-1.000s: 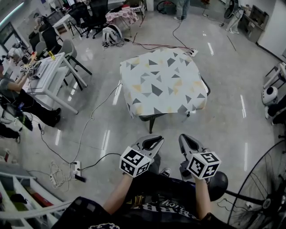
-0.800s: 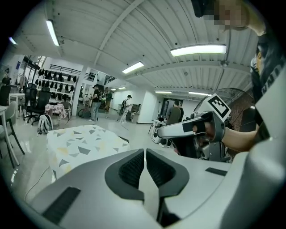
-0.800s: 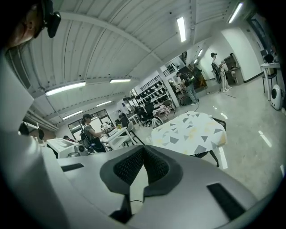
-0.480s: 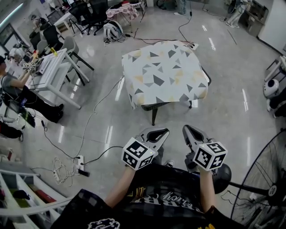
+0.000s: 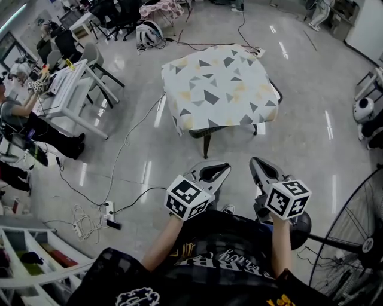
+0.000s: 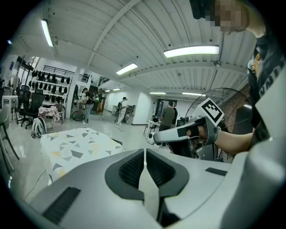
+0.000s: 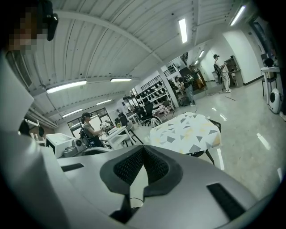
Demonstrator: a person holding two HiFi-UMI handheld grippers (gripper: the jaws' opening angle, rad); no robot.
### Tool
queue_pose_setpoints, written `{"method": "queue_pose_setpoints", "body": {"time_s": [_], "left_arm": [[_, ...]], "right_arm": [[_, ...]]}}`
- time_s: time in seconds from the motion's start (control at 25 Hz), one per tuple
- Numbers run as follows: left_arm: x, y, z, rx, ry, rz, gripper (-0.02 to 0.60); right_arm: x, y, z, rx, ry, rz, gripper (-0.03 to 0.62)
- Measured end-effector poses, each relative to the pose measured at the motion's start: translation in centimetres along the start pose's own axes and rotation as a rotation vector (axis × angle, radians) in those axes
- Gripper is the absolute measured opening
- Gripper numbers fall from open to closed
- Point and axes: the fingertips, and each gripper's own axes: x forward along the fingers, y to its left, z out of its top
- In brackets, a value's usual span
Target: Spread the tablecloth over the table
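Room: glossy grey floor (image 5: 311,149).
Cloth: white tablecloth with grey and yellow triangles (image 5: 221,83) covers small table (image 5: 206,145), well ahead.
Grippers: left gripper (image 5: 216,173), right gripper (image 5: 262,170) both closed, empty.
Advice: seemingly finished; check hems hang even.

White tablecloth (image 5: 221,86), grey-yellow triangles

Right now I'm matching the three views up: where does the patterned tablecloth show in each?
Head view: tablecloth at upper centre.
Left gripper view: tablecloth at lower left.
Right gripper view: tablecloth right of centre.
Shared landmark: black office chairs beyond it.
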Motion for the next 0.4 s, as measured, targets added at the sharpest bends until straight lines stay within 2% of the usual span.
{"method": "queue_pose_setpoints", "body": {"time_s": [0.4], "left_arm": [[0.9,-0.3,-0.1,0.004,0.013,0.005,0.031]], "right_arm": [[-1.6,-2.9,0.5,-0.005,-0.013,-0.048,0.014]]}}
